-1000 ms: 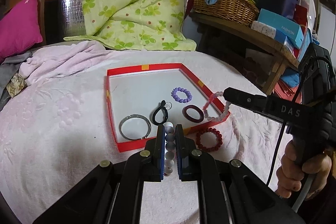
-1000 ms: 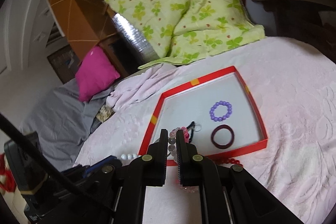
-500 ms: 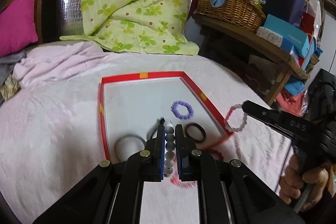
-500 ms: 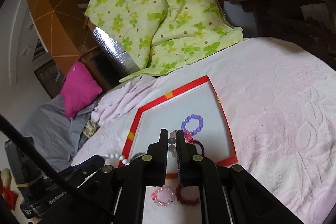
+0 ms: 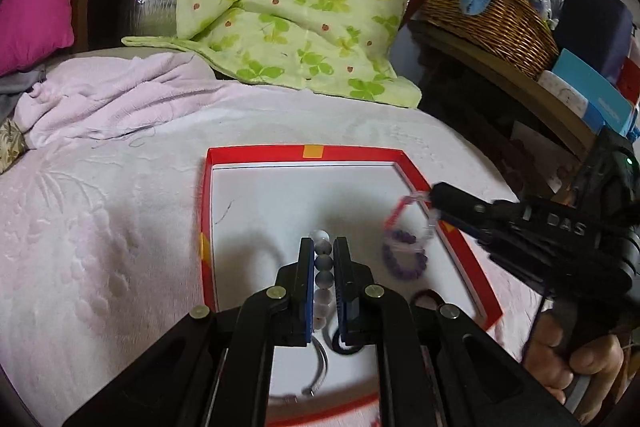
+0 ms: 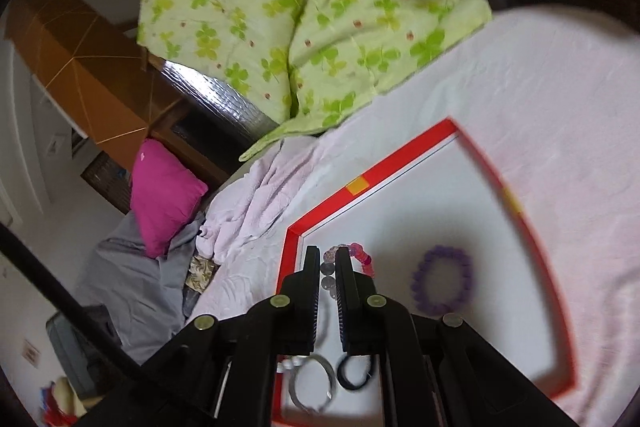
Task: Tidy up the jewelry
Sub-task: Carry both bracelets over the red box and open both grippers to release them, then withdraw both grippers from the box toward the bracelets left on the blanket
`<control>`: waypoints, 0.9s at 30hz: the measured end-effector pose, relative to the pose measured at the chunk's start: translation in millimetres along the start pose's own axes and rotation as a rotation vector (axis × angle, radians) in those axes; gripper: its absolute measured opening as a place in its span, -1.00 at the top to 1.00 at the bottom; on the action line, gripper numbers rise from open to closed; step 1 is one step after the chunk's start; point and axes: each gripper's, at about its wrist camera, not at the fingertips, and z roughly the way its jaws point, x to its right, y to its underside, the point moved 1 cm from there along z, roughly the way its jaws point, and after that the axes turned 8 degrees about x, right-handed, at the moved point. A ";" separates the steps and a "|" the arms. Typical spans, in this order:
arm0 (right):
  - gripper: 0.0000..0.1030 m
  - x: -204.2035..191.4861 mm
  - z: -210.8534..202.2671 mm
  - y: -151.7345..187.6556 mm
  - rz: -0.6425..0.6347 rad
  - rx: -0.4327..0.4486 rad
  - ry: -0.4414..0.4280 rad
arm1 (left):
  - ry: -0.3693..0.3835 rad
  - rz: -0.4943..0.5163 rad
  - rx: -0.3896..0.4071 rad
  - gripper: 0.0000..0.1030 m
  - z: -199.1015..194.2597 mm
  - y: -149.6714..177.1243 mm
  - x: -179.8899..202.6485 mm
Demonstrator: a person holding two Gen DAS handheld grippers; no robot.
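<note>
Left wrist view: my left claw (image 5: 323, 255) is clamped on a strand of white and grey beads, the white bead bracelet (image 5: 323, 277), its pads nearly together with the beads lined up between them. It hangs over the near middle of the red-rimmed tray (image 5: 256, 151) that sits on the pink bedspread (image 5: 100, 227). To do this well I judge I should lower over bare white floor, away from the metal bangle (image 5: 320, 367) and the black hair tie (image 5: 344, 345) just under the claw, and open only once the beads sag onto the tray. The right claw (image 5: 434, 199) comes in from the right rim with the pink bead bracelet (image 5: 404, 223) dangling, blurred, right over the purple bead bracelet (image 5: 404, 259). I would shift it aside so the two do not stack.

Compared with half a second ago, this view has pushed forward over the tray, and the pink bracelet has crossed from outside the rim to inside it.

Right wrist view: my right claw (image 6: 328, 261) is pinched almost closed on clear and pink beads of the pink bracelet, above the tray's left part. The purple bracelet (image 6: 444, 279) lies just to its right, the bangle (image 6: 312, 383) and hair tie (image 6: 354, 373) below. Since the earlier frame the tray has grown large here, and the dark red bracelet has slipped out of sight.
</note>
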 end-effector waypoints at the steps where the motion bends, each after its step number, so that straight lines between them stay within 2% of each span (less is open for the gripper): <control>1: 0.83 -0.4 9.4 0.2 0.005 -0.007 0.009 | -0.002 -0.004 -0.004 0.81 3.8 0.0 -2.2; 7: 0.81 -0.9 43.6 5.6 0.007 -0.043 0.044 | -0.019 -0.026 -0.044 0.81 27.8 4.3 -13.8; 9: 0.77 7.4 50.9 5.8 0.023 -0.053 0.079 | -0.028 -0.026 -0.055 0.75 30.4 5.6 -13.8; 11: 0.77 14.9 52.1 5.6 0.027 -0.053 0.114 | -0.034 -0.016 -0.067 0.61 30.6 6.9 -12.7; 13: 0.77 21.7 46.7 2.7 0.033 -0.040 0.142 | -0.054 -0.016 -0.064 0.21 26.2 6.4 -13.6; 18: 0.73 17.5 16.7 -7.8 -0.019 -0.007 0.143 | -0.095 -0.041 -0.020 -0.09 2.7 2.4 -16.2; 20: 0.35 14.7 4.1 -8.7 -0.029 -0.003 0.141 | -0.120 -0.021 0.007 -0.22 -10.0 3.6 -10.9; 22: 0.17 11.7 -12.3 -7.4 -0.039 0.008 0.143 | -0.141 0.006 0.022 -0.29 -19.6 6.8 -5.1; 27: 0.17 -1.9 -48.6 -0.4 -0.130 0.024 0.162 | -0.186 0.094 0.055 -0.40 -52.1 31.0 9.1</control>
